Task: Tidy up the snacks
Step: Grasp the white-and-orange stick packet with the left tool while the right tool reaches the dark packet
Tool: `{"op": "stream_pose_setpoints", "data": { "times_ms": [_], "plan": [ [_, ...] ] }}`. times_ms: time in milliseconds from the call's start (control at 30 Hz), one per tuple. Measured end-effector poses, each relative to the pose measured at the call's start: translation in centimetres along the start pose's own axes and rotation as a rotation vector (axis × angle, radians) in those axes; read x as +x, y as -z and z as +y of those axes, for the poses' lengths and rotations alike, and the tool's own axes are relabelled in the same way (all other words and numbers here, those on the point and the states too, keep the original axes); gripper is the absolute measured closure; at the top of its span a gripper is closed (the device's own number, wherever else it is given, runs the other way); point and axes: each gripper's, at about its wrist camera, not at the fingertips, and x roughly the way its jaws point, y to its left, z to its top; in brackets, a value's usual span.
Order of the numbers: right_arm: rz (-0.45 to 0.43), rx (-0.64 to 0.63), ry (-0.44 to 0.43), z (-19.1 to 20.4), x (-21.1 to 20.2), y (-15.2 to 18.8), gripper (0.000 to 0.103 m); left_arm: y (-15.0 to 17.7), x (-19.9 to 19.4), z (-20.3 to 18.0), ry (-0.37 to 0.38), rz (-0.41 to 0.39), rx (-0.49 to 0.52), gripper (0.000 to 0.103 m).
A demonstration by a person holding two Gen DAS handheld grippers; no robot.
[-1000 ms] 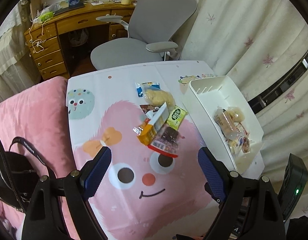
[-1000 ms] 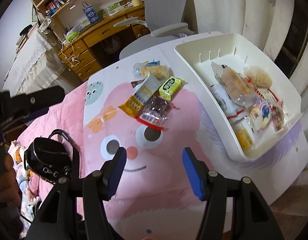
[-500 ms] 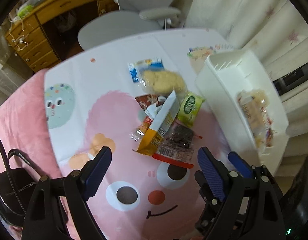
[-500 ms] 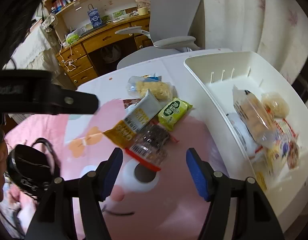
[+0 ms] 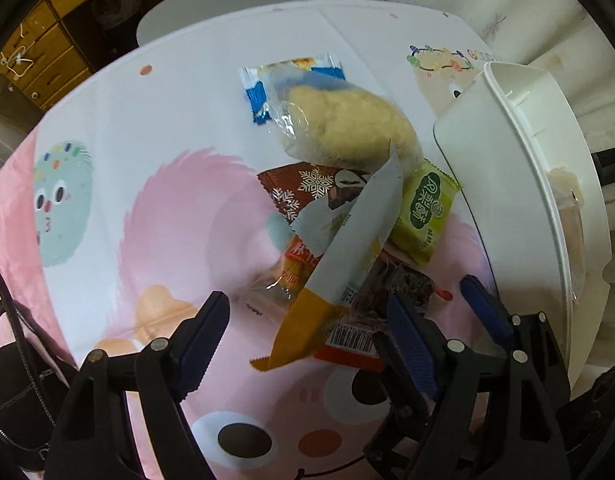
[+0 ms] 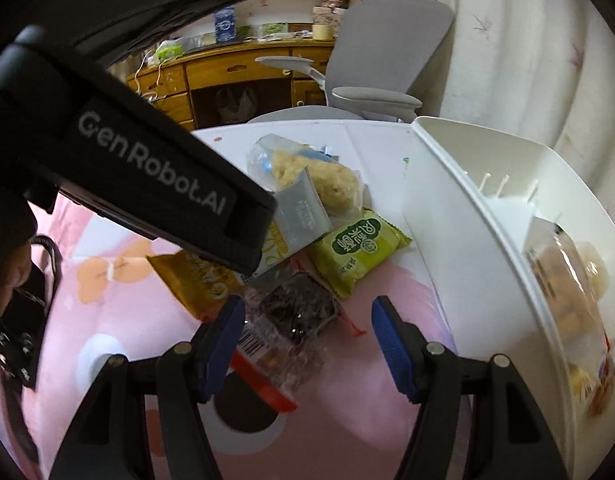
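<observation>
A cartoon-printed tablecloth (image 5: 155, 152) covers the table, and a white bin (image 6: 459, 240) stands at its right side with several wrapped snacks already inside, so the sorting is partly done. Left outside is a small heap just beside the bin: a clear bag of pale puffed snack (image 5: 347, 124), a long grey-and-orange packet (image 5: 347, 256) lying across the others, a green packet (image 6: 359, 250), a brown snowflake wrapper (image 5: 307, 190) and a dark snack in clear wrap (image 6: 297, 312). The left gripper (image 5: 307, 340) is closing, the long packet's orange end between its jaws, seemingly untouched. The right gripper (image 6: 305, 340) straddles the dark snack, half open, empty.
</observation>
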Motion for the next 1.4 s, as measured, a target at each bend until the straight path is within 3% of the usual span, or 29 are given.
{"op": "stream_pose_setpoints", "data": {
  "times_ms": [167,300,500,667,733,833,1400],
  "plan": [
    [0.013,-0.044,-0.034,0.2,1.2,0.6,0.037,-0.3,0.9,-0.1,0.011,-0.005,0.005,0.046],
    [0.008,-0.064,-0.059,0.0,2.0,0.5,0.037,-0.5,1.0,0.2,0.026,-0.018,0.001,0.05],
    [0.025,-0.078,-0.092,-0.2,2.4,0.7,0.038,-0.6,0.6,-0.2,0.047,-0.038,0.007,0.073],
    [0.028,-0.077,-0.097,-0.3,2.0,0.7,0.046,-0.6,0.4,-0.7,0.057,-0.04,-0.001,0.086],
    [0.031,-0.078,-0.107,-0.6,2.1,0.6,0.057,-0.5,0.1,-0.8,0.047,-0.046,-0.001,0.087],
    [0.037,-0.087,-0.113,-0.7,2.1,0.6,0.06,-0.3,-0.4,-0.9,0.031,-0.054,0.003,0.088],
    [0.071,-0.027,-0.123,-0.9,-1.6,0.9,0.061,2.7,-6.3,-1.1,0.016,-0.127,-0.009,0.088]
  ]
}}
